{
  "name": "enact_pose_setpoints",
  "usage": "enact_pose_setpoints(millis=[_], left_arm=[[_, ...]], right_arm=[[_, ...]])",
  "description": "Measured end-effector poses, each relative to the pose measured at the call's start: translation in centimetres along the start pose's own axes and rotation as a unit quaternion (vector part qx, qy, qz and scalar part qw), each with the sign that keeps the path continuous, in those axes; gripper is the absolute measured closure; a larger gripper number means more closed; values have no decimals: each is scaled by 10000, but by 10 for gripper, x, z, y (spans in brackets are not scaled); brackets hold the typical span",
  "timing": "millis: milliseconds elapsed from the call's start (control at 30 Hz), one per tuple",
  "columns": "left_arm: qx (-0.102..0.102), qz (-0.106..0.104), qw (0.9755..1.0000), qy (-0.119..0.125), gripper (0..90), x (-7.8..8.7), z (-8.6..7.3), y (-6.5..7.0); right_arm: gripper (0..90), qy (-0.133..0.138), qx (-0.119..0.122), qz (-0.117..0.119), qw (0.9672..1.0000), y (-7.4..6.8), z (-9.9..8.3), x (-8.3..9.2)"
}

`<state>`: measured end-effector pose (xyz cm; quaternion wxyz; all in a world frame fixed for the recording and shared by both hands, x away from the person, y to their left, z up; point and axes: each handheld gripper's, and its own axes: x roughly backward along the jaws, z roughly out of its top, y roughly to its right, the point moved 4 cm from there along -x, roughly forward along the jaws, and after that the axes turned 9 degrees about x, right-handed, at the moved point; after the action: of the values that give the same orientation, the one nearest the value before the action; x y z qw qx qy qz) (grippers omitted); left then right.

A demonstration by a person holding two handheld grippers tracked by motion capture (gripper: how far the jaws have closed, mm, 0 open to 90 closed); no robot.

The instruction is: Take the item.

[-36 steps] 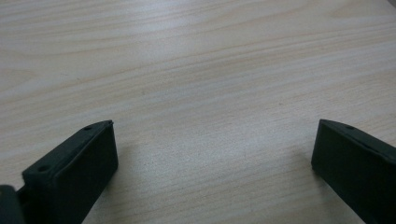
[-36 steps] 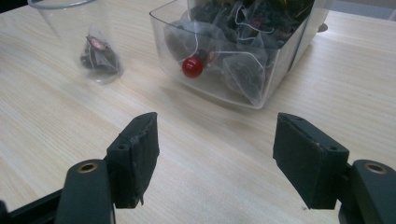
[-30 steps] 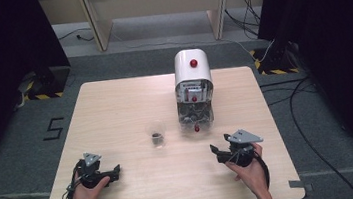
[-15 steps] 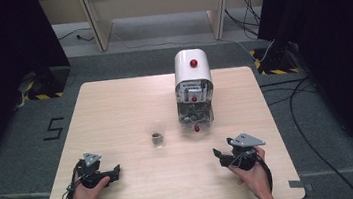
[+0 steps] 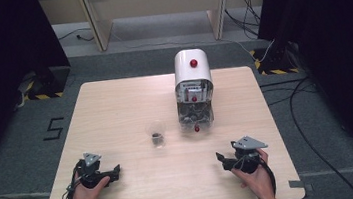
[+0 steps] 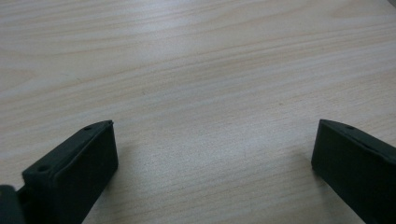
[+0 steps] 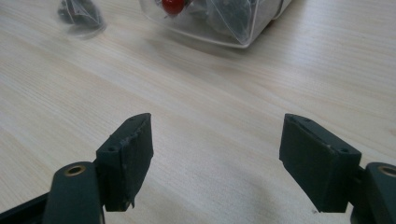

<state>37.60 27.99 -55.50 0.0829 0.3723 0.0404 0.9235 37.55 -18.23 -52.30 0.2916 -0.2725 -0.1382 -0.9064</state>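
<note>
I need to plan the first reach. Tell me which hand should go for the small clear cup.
Probably left. The cup stands left of the white machine, slightly nearer the left tool, with bare table between. The right tool sits open below the machine, so it suits that instead.

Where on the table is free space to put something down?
Free: the table left of the glass cup, and the strip between the left gripper and right gripper. Crowded: around the cup and white machine.
</note>
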Motion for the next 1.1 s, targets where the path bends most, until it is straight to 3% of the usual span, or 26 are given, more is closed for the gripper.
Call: enact_pose_setpoints(millis=[500,1100], left_arm=[[1,0,10000,-1,0,0,0,0],[-1,0,10000,0,0,0,0,0]], right_arm=[[230,-196,-177,-61,9996,4,-14,6],[219,-373,-208,-113,9990,7,-28,12]])
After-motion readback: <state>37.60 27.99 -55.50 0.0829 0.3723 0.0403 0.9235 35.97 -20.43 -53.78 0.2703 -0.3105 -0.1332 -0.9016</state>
